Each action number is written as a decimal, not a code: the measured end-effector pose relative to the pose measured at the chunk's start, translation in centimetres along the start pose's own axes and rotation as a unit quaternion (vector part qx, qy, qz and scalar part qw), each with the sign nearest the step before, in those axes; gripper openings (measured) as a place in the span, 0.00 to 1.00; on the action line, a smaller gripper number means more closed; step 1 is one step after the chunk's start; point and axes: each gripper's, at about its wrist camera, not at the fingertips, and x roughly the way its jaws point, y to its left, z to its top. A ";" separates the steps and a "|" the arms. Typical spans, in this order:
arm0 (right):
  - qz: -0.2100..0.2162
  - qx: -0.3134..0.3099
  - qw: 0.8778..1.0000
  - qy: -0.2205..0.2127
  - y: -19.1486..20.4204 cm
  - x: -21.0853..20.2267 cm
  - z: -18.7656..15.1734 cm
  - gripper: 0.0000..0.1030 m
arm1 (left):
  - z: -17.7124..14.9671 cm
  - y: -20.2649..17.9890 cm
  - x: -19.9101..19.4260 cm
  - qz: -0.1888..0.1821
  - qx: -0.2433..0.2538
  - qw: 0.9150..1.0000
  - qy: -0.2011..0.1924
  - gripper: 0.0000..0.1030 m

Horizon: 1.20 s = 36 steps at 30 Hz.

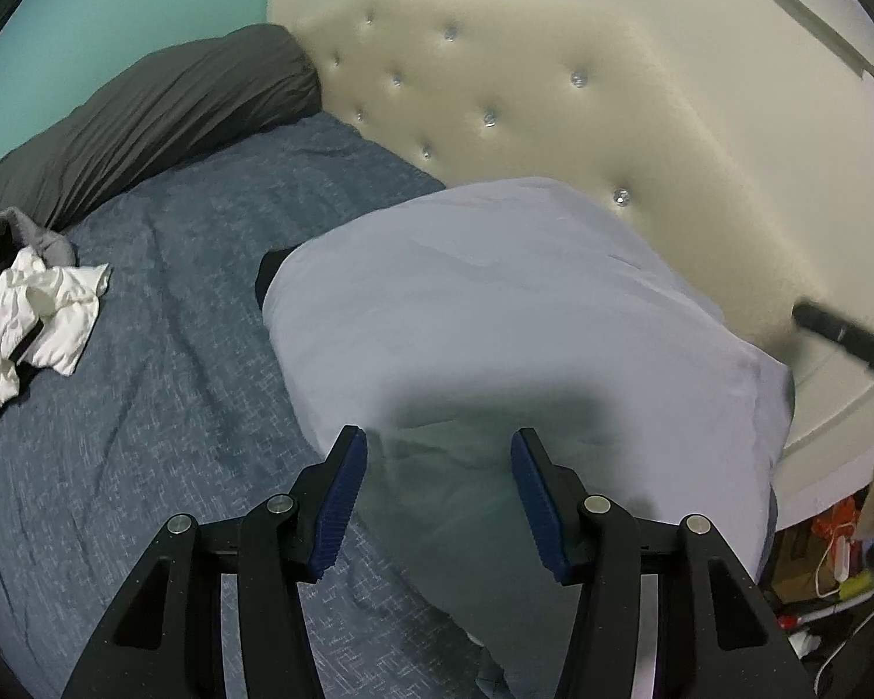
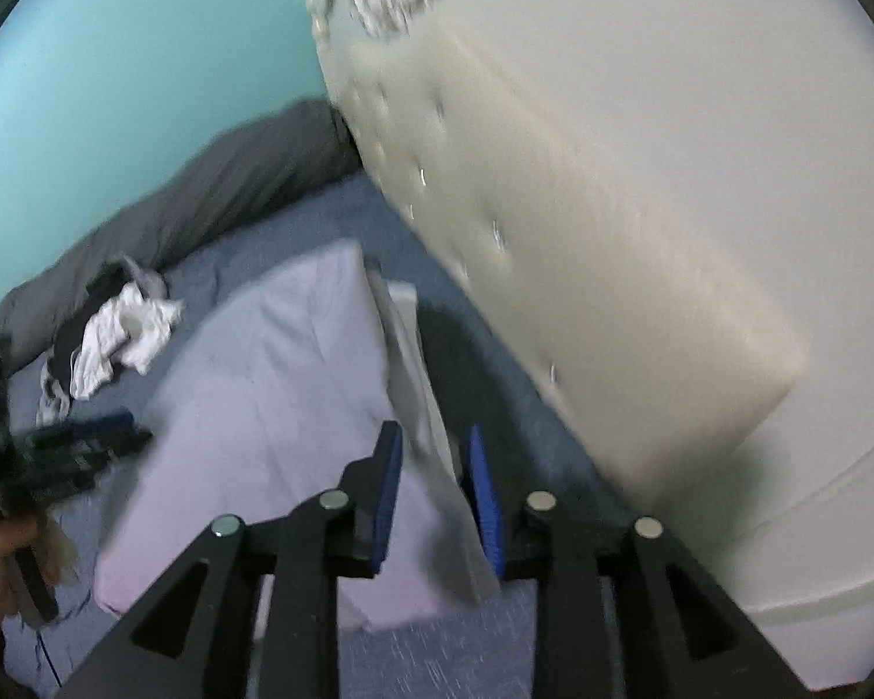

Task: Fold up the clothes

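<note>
Grippers (image 1: 437, 454) are hovering over our pale pillow (image 1: 495, 303); left open, empty; right gripper (image 2: 431, 454) part-open around a cloth edge (image 2: 431, 408), likely releasing.

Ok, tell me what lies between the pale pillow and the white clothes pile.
Only bare blue bedspread separates the pale pillow from the white clothes pile, clearest in the left wrist view.

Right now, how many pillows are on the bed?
2: a plump pale lavender pillow lies by the cream tufted headboard, and a long dark grey pillow lies along the teal wall. More may be hidden.
</note>
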 end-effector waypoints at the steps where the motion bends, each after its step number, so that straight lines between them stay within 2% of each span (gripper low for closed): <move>1: 0.017 -0.005 1.000 0.000 0.5 0.0 0.5 0.25 | 0.2 -0.2 -0.2 -0.003 0.000 1.000 -0.003 0.54; 3: 0.055 -0.021 0.998 0.009 2.1 0.7 1.0 0.25 | 0.5 -0.5 -0.8 -0.009 -0.001 1.000 -0.010 0.54; 5: 0.072 -0.041 0.996 0.024 3.6 2.0 1.0 0.24 | 0.9 -1.2 -1.1 -0.015 0.003 1.000 -0.013 0.54; 7: 0.078 -0.052 0.995 0.045 4.6 3.9 0.5 0.17 | 0.9 -2.5 -0.6 -0.020 0.026 0.999 -0.002 0.54; 11: 0.060 -0.057 0.994 0.071 4.7 7.1 -1.0 0.09 | 0.8 -3.7 2.0 -0.019 0.046 0.998 0.030 0.54; 15: 0.052 -0.034 0.995 0.077 3.2 8.9 -2.5 0.01 | -0.1 -4.1 4.5 -0.012 0.052 0.997 0.054 0.54; 22: 0.053 -0.023 0.996 0.074 2.2 10.5 -5.0 0.00 | -1.3 -4.0 6.9 -0.013 0.055 0.996 0.065 0.54; 25: 0.050 -0.029 0.996 0.072 2.9 10.4 -4.5 0.00 | -1.2 -4.1 6.6 -0.010 0.057 0.997 0.058 0.55; 28: 0.053 -0.014 0.998 0.033 2.2 8.0 -3.7 0.00 | -0.5 -3.7 4.2 -0.022 0.041 0.998 0.040 0.54; 31: 0.044 -0.010 0.999 0.007 1.1 6.1 -3.1 0.00 | -1.0 -3.8 1.9 -0.032 0.050 0.998 0.019 0.54; 34: 0.035 -0.017 0.999 0.019 0.6 6.3 -2.8 0.00 | -2.1 -4.7 0.6 -0.033 0.062 0.997 0.015 0.54; 36: 0.033 -0.017 0.999 0.030 0.7 7.0 -2.9 0.00 | -2.4 -5.0 1.1 -0.027 0.072 0.997 0.022 0.54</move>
